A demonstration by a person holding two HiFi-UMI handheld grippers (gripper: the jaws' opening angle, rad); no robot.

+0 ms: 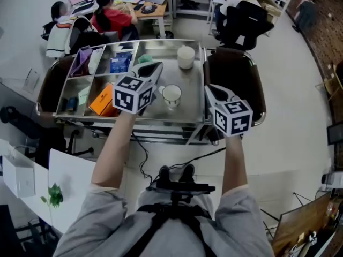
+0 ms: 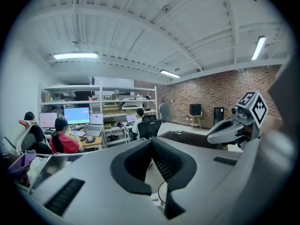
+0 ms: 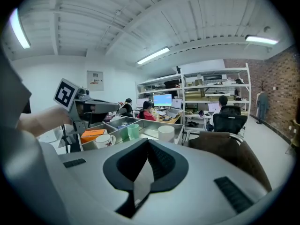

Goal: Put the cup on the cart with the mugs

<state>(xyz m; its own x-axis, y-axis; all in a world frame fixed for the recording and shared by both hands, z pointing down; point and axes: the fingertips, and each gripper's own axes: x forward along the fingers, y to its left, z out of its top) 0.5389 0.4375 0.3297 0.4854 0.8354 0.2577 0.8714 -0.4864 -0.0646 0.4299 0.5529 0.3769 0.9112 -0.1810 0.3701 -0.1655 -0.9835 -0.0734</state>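
Note:
On the steel cart tray (image 1: 161,118) stands a white mug (image 1: 172,95) with a handle to its left, and a plain white cup (image 1: 186,57) sits farther back. A green cup (image 1: 143,59) shows behind my left gripper (image 1: 156,67), which hovers over the tray just left of the mug, shut with nothing in it. My right gripper (image 1: 209,90) hangs by the tray's right edge, also shut and empty. The right gripper view shows the mug (image 3: 104,141), the green cup (image 3: 133,131) and the white cup (image 3: 166,133) in the tray.
The tray's left compartments hold an orange box (image 1: 102,100), a blue packet (image 1: 120,62) and a purple item (image 1: 81,60). A brown chair (image 1: 238,74) stands against the cart's right side. People sit at desks (image 1: 147,9) beyond the cart. A cable (image 1: 140,154) runs on the floor below.

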